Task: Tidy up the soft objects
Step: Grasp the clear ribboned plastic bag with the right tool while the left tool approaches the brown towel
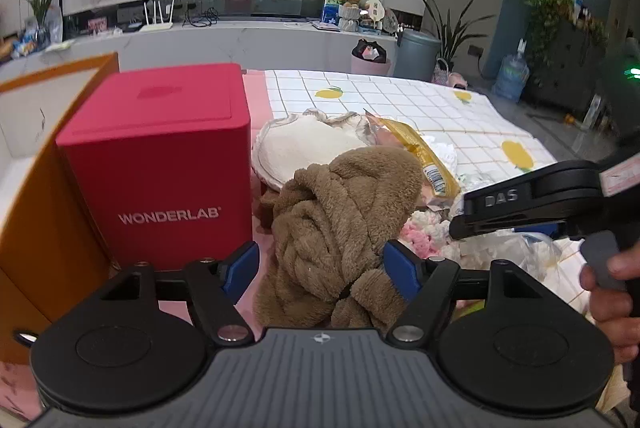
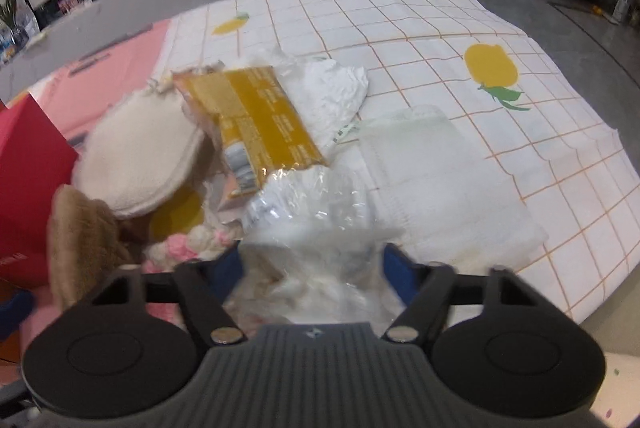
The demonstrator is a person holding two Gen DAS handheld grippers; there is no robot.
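A heap of soft things lies on the lemon-print cloth (image 2: 440, 27). In the left wrist view a brown fleece cloth (image 1: 340, 211) sits between the pads of my left gripper (image 1: 320, 264), which is open; the left pad stands clear of the fleece. Behind it are a cream round pad (image 1: 304, 147), a yellow packet (image 1: 424, 155) and a pink-and-white fluffy piece (image 1: 420, 236). My right gripper (image 2: 312, 268) stands wide over a clear plastic bag (image 2: 312, 211) that fills the gap between its pads; blur hides any contact. It also shows from the side, the right gripper (image 1: 456, 228), held by a hand (image 1: 612, 268).
A red WONDERLAB box (image 1: 160, 155) stands just left of the heap, with an orange-edged carton (image 1: 36, 187) beside it. Crumpled white paper (image 2: 336, 83) and a flat white packet (image 2: 432, 179) lie right of the heap. The table edge runs along the right.
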